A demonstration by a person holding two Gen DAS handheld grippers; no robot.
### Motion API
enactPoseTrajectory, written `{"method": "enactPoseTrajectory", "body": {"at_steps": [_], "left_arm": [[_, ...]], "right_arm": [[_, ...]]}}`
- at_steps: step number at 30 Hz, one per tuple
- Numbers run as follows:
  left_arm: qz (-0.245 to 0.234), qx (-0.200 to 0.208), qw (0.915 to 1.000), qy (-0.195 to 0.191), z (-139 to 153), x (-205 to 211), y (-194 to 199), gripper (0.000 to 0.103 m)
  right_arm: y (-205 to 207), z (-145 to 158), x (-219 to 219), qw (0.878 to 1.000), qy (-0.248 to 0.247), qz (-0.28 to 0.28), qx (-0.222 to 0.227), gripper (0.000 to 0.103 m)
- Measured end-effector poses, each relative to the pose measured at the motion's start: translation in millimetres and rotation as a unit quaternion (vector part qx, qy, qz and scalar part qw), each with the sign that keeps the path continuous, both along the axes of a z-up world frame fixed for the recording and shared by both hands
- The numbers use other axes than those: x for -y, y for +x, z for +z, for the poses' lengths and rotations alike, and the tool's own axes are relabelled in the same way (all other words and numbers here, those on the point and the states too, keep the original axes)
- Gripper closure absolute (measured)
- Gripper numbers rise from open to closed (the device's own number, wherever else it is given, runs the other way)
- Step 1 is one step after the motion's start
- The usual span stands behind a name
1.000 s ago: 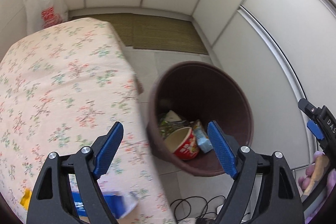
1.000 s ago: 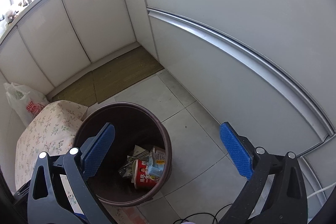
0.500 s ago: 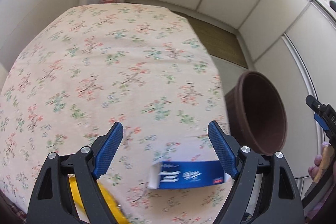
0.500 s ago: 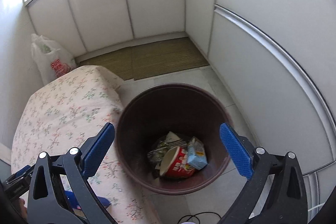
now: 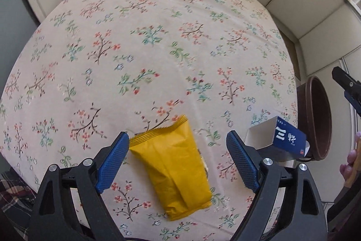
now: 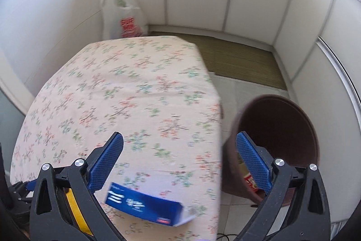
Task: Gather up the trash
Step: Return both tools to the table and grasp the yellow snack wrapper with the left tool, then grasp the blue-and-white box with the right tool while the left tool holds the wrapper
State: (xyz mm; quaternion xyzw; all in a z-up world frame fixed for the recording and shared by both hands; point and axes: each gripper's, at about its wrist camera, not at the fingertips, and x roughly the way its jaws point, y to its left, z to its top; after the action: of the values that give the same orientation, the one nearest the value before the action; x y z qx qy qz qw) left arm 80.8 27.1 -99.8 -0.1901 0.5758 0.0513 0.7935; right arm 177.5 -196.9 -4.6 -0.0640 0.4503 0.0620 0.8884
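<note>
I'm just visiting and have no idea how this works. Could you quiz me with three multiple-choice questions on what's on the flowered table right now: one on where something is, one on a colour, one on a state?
1. Where does the brown bin stand?
A. on the table
B. on the floor beside the table's edge
C. inside the white plastic bag

2. What colour is the snack packet on the tablecloth?
A. yellow
B. green
C. red

3. How is the left gripper just now?
A. shut on the packet
B. shut on the blue box
C. open, with the packet lying between its fingers, not pressed

Answers:
1 B: the bin sits on the tiles just past the cloth's edge.
2 A: the packet is plain yellow; the box next to it is blue.
3 C: both blue pads stand apart from the packet; the jaws have just been opening.
</note>
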Motion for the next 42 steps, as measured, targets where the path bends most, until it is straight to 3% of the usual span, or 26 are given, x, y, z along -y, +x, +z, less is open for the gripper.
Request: {"method": "enactPoseTrajectory", "body": {"at_steps": [9,13,20,22,24,25,30,38,42], "left_arm": [[0.032,-0.036,0.9988,0.001,-26,-3,-19,0.017],[0.053,-0.056,0.9969,-0.018,-37,0,-20,0.017],[0.029,-0.047,0.9984,0.012,-39,15,-20,0.013],[0.000,-0.028,0.9992,0.029,-37,22,-21,0.018],[-0.030,-0.011,0.9980,0.055,-33,29,-23,0.039],[-0.043,-0.005,0.9971,0.063,-32,31,-23,0.042],[-0.077,0.014,0.9949,0.064,-28,23,-32,0.062],[-0.062,0.036,0.9971,0.026,-16,-23,-33,0.079],[-0.052,0.054,0.9969,0.026,1,-53,-25,0.079]], "right_arm": [[6,-19,-58,0.998,-0.024,0.047,-0.017,0.007],[10,-27,-73,0.998,-0.022,0.059,-0.027,0.007],[14,-46,-96,0.994,-0.046,0.082,-0.053,0.007],[14,-50,-100,0.993,-0.055,0.089,-0.059,0.007],[13,-49,-101,0.992,-0.061,0.092,-0.059,0.007],[12,-48,-101,0.992,-0.060,0.094,-0.059,0.007],[11,-45,-98,0.991,-0.051,0.104,-0.066,0.007],[-6,-45,-102,0.981,-0.084,0.159,-0.069,0.007],[-18,-41,-99,0.975,-0.107,0.186,-0.064,0.007]]}}
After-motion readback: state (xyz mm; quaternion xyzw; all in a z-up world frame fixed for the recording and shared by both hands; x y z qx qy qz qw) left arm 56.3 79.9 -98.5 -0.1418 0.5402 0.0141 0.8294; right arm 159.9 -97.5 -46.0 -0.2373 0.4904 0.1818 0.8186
